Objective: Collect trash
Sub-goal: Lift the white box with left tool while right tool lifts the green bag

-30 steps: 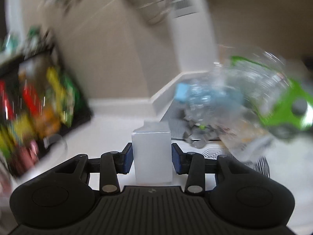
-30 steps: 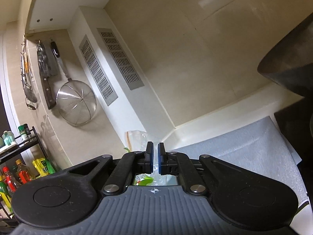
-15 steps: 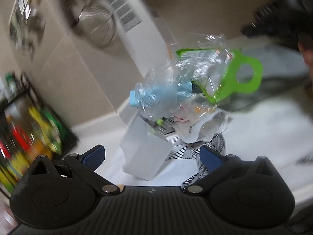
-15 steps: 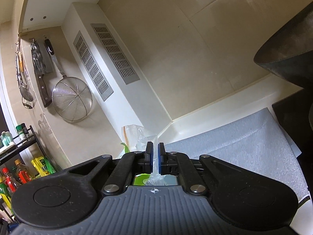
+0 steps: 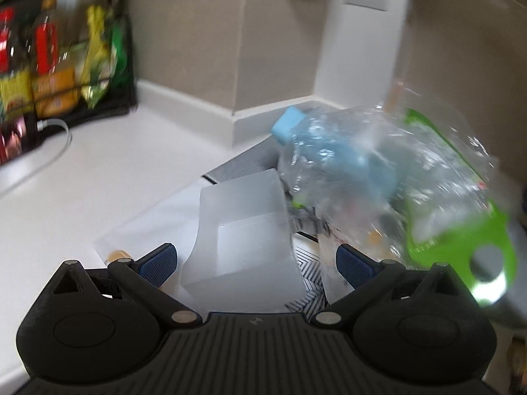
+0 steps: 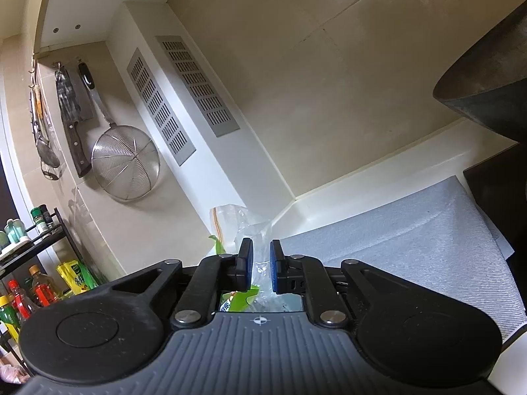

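Frosted plastic, a translucent white box (image 5: 245,233), sat at bottom centre of the left wrist view, between the widely parted blue pads (image 5: 158,263) of the left gripper (image 5: 256,265), which touched nothing. Whether the box stood on the white counter (image 5: 98,177) or leaned against the bag could not be told. Just right of it, at mid-frame, hung the clear trash bag (image 5: 378,177) with its green handle (image 5: 461,250), blurred and stuffed with a crushed bottle whose pale blue cap (image 5: 288,125) pointed toward the upper left.

At bottom centre of the right wrist view, the right gripper (image 6: 261,270) had its jaws drawn narrow on a fold of that bag's clear film (image 6: 260,256), holding it up from above and tilted toward the wall.

By appearances the box was mid-collection, released beside the bag and not yet inside. The next move would likely call for the left gripper to close on the box and lift it to the bag's mouth while the right kept the opening steady; thin film could slip or collapse.

Farther back, a grey mat (image 6: 411,230) lay at right, a wire strainer (image 6: 125,161) hung at left, and a black rack (image 5: 66,65) of bottles filled the upper left.
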